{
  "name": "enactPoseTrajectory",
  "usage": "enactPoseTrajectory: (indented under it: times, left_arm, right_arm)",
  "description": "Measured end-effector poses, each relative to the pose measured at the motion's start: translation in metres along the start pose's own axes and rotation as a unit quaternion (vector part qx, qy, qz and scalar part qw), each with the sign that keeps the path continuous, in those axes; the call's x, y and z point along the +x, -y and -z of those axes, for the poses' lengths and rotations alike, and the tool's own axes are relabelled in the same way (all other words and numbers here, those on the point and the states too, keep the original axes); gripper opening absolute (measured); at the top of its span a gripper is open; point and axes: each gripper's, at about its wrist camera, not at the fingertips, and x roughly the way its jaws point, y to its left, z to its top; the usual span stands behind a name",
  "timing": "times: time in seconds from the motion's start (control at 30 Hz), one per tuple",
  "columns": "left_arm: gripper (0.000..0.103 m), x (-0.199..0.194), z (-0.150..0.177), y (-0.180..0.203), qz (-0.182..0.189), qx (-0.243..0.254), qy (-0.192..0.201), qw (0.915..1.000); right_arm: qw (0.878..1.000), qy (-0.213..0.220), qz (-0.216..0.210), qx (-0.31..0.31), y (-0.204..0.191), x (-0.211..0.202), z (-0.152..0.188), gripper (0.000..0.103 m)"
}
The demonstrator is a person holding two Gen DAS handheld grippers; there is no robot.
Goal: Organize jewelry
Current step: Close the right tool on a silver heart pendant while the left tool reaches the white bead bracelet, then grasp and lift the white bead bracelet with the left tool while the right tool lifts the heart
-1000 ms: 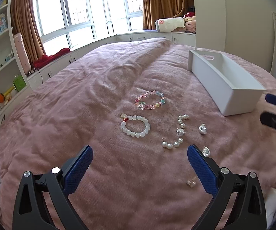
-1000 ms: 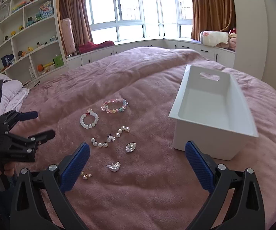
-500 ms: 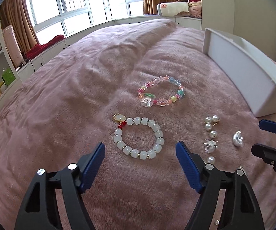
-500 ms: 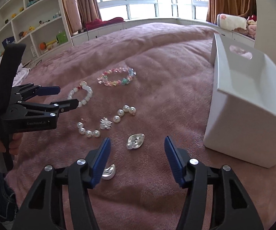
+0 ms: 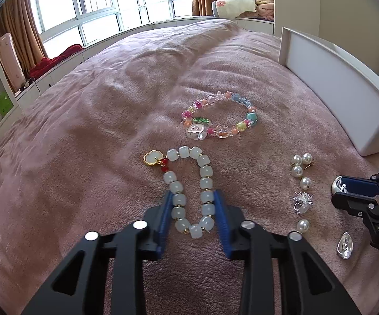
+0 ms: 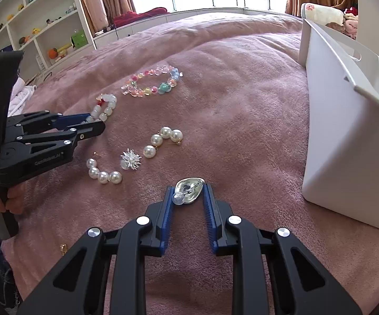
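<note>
A white-bead bracelet [image 5: 189, 183] with a gold charm lies on the pink bedspread. My left gripper [image 5: 192, 202] is closed onto its near end, squeezing the loop narrow; it also shows in the right wrist view [image 6: 95, 122]. My right gripper [image 6: 188, 197] has its pads on both sides of a silver shell earring [image 6: 189, 187] and touches it; it shows in the left wrist view [image 5: 347, 191] too. A colourful bead bracelet [image 5: 218, 119] lies farther back. A pearl string with a silver flower [image 6: 131, 157] lies between the grippers. A white bin [image 6: 352, 120] stands at the right.
A second silver shell earring [image 5: 346, 244] lies near the right gripper. A small gold earring [image 6: 63, 248] lies at the front left. Shelves [image 6: 31, 26] and a window seat stand beyond the bed.
Both grippers have come down and closed in. The left now squeezes the white-bead bracelet, which was a round loop; the right now closes around the silver shell earring.
</note>
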Motion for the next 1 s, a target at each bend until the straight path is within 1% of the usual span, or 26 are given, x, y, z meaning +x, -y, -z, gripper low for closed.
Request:
enactPoseTrajectory:
  times: [0.07, 0.17, 0.27, 0.3, 0.33, 0.43, 0.6, 0.67, 0.7, 0.73, 0.77, 0.8, 0.83, 0.93, 1.0]
  left_arm:
    - [0.025, -0.001, -0.001, -0.001, 0.006, -0.005, -0.001, 1.0]
    - [0.025, -0.005, -0.004, -0.004, 0.015, -0.007, 0.002, 0.9999]
    - [0.024, -0.013, -0.007, -0.006, 0.022, -0.014, 0.013, 0.9996]
    - [0.009, -0.017, -0.008, -0.008, 0.025, -0.017, 0.019, 0.9994]
    - [0.007, -0.023, -0.011, -0.01, 0.027, -0.025, 0.026, 0.999]
    - [0.006, -0.038, -0.022, -0.012, 0.04, -0.029, 0.039, 0.998]
    - [0.006, -0.069, -0.043, -0.002, 0.042, 0.001, 0.075, 0.9963]
    - [0.006, -0.074, -0.052, -0.002, 0.042, 0.001, 0.074, 0.9964]
    - [0.008, -0.073, -0.055, -0.003, 0.038, -0.004, 0.072, 0.9967]
    - [0.016, -0.07, -0.056, -0.005, 0.034, -0.01, 0.063, 0.9974]
    - [0.041, -0.067, -0.056, -0.005, 0.026, -0.015, 0.057, 0.998]
    - [0.053, -0.063, -0.054, -0.006, 0.017, -0.017, 0.053, 0.9983]
    - [0.054, -0.058, -0.051, -0.006, 0.011, -0.015, 0.049, 0.9986]
    - [0.056, -0.033, -0.037, -0.008, -0.021, -0.011, 0.014, 0.9996]
    - [0.056, -0.018, -0.028, -0.015, -0.025, -0.026, -0.008, 0.9993]
  right_arm:
    - [1.0, 0.003, -0.005, 0.003, 0.0, -0.002, -0.001, 0.023]
    - [1.0, 0.01, -0.013, 0.002, -0.003, -0.009, -0.002, 0.022]
    - [1.0, 0.022, -0.019, 0.003, -0.006, -0.019, -0.005, 0.022]
    - [0.999, 0.026, -0.02, 0.003, -0.007, -0.022, -0.006, 0.022]
    - [0.999, 0.031, -0.022, 0.004, -0.008, -0.026, -0.008, 0.022]
    - [0.998, 0.049, -0.027, 0.001, -0.011, -0.04, -0.015, 0.022]
    - [0.996, 0.081, -0.033, -0.001, -0.015, -0.066, -0.028, 0.022]
    - [0.995, 0.094, -0.033, -0.002, -0.016, -0.077, -0.034, 0.022]
    - [0.994, 0.101, -0.035, -0.002, -0.016, -0.082, -0.036, 0.022]
    - [0.994, 0.105, -0.037, -0.002, -0.017, -0.086, -0.038, 0.022]
    - [0.993, 0.109, -0.039, -0.003, -0.018, -0.089, -0.04, 0.022]
    - [0.993, 0.112, -0.039, -0.005, -0.019, -0.092, -0.041, 0.022]
    - [0.993, 0.115, -0.04, -0.006, -0.019, -0.094, -0.042, 0.022]
    - [0.992, 0.117, -0.043, -0.006, -0.02, -0.097, -0.043, 0.022]
    - [0.992, 0.115, -0.044, -0.006, -0.02, -0.096, -0.044, 0.022]
